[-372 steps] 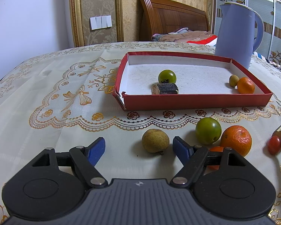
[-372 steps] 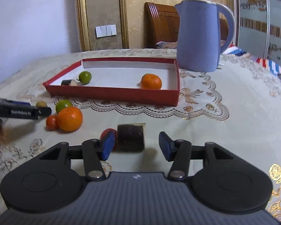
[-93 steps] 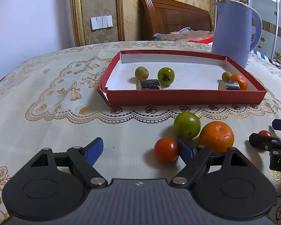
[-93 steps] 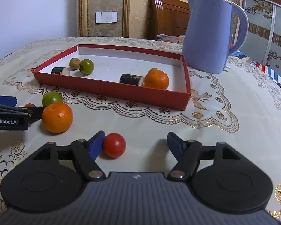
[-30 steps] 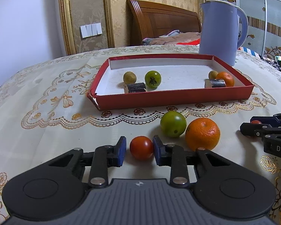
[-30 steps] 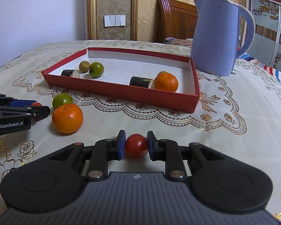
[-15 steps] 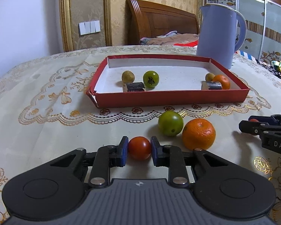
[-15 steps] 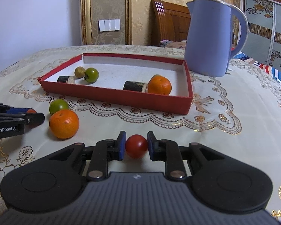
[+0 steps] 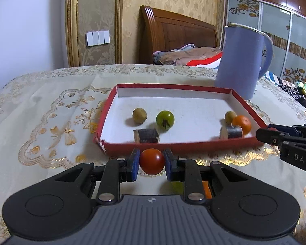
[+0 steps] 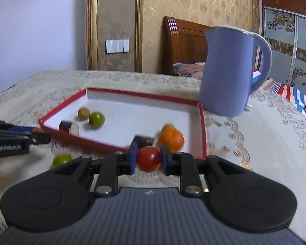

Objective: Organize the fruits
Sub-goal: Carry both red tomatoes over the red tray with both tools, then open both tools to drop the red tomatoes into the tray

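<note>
My left gripper (image 9: 151, 163) is shut on a red tomato (image 9: 152, 161) and holds it above the cloth, just before the front wall of the red tray (image 9: 193, 146). My right gripper (image 10: 148, 159) is shut on a second red tomato (image 10: 148, 159), held at the tray's near right corner (image 10: 203, 122). Inside the tray lie a yellow-brown fruit (image 9: 139, 116), a green fruit (image 9: 165, 120), two dark cut cylinders (image 9: 146, 135), a small yellow fruit (image 9: 230, 116) and an orange (image 9: 242, 124). A green fruit (image 10: 61, 159) lies on the cloth outside.
A tall blue jug (image 9: 240, 59) stands behind the tray's far right corner. The right gripper shows at the right edge of the left wrist view (image 9: 285, 138); the left gripper shows at the left edge of the right wrist view (image 10: 14, 138). An embroidered cloth (image 9: 51, 110) covers the table.
Both grippers have lifted with their tomatoes and moved forward toward the tray. The green fruit and orange on the cloth now sit mostly hidden under the left gripper.
</note>
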Demonstrator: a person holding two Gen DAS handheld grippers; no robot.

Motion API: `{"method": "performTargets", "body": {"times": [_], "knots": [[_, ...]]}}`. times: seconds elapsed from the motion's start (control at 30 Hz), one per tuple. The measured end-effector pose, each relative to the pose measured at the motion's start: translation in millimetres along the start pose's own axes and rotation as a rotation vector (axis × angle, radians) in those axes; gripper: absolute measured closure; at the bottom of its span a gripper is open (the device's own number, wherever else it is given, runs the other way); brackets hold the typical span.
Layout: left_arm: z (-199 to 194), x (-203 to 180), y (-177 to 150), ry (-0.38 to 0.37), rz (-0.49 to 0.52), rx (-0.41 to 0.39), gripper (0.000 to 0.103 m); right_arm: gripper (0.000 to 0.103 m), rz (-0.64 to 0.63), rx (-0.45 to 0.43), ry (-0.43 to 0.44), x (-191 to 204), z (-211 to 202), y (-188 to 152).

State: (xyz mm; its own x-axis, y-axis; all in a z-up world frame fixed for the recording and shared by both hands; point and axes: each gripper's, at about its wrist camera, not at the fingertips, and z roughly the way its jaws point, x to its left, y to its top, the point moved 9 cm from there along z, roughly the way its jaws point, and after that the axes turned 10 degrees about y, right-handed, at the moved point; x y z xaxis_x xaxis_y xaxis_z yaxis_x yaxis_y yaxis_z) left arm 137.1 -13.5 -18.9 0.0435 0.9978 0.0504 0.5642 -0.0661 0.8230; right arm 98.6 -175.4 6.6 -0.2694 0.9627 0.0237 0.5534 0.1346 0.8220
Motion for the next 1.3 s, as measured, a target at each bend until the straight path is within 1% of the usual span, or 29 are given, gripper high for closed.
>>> {"method": "performTargets", "body": {"times": [0.3,0.4,0.53,0.63,0.87,1.0,1.3], "knots": [[37,-11,19,0.046,0.011,-0.009,0.078,0.08,0.004,-0.005,-0.036,-8,44,21],[49,-13,27,0.061,0.013,-0.018,0.078,0.08,0.002,0.01,-0.053,-11,62,25],[62,-13,36,0.086,0.018,-0.03,0.078,0.08,0.024,0.037,-0.049,-17,85,27],[71,-13,41,0.096,0.013,-0.029,0.078,0.08,0.005,0.059,-0.058,-16,99,27],[92,-13,49,0.131,0.01,-0.018,0.078,0.08,-0.01,0.081,-0.063,-13,119,29],[103,-13,53,0.142,0.014,-0.007,0.078,0.08,0.002,0.092,-0.057,-15,129,29],[118,-17,62,0.164,0.013,-0.019,0.078,0.08,0.023,0.131,-0.054,-18,147,25]]}}
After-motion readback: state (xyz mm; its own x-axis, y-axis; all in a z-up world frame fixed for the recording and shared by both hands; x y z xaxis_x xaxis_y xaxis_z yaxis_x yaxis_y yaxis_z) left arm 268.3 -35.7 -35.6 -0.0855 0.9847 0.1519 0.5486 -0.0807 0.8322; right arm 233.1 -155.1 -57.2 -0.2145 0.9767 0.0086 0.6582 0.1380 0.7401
